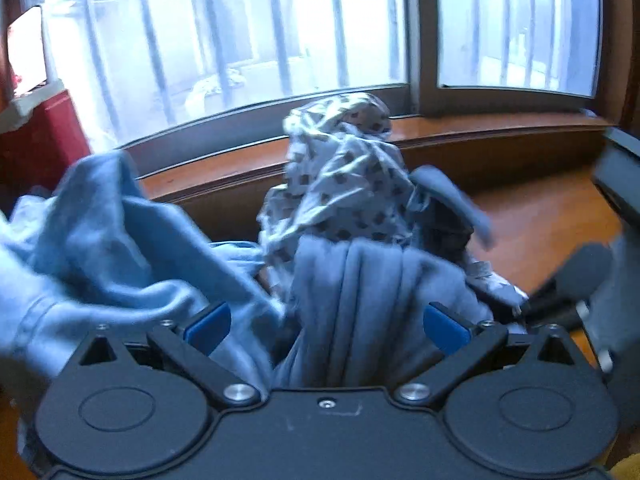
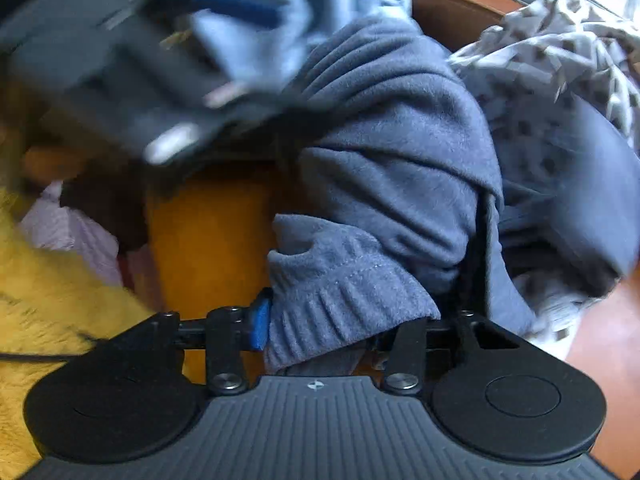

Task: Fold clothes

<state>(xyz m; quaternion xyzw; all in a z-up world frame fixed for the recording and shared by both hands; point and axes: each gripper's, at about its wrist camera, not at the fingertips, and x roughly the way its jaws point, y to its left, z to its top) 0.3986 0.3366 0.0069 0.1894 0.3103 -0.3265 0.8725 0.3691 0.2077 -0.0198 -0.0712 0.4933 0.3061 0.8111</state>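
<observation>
A grey-blue fleece garment (image 1: 360, 300) runs in bunched folds between the fingers of my left gripper (image 1: 327, 326), whose blue pads (image 1: 208, 326) stand wide apart, so it is open. A light blue garment (image 1: 120, 240) drapes over its left side. Behind rises a heap of white cloth with dark squares (image 1: 340, 168). My right gripper (image 2: 320, 332) is shut on the ribbed cuff of the fleece garment (image 2: 344, 296); one blue pad (image 2: 260, 326) shows and the other is hidden by the cuff. The left gripper (image 2: 160, 80) appears blurred at the upper left of the right wrist view.
A barred window (image 1: 260, 40) and a wooden sill (image 1: 480, 128) lie straight ahead, with a red object (image 1: 40, 148) at the left. The clothes rest on an orange-brown wooden surface (image 2: 208, 240). Yellow fluffy fabric (image 2: 40, 300) and a lilac cloth (image 2: 80, 232) lie at the left.
</observation>
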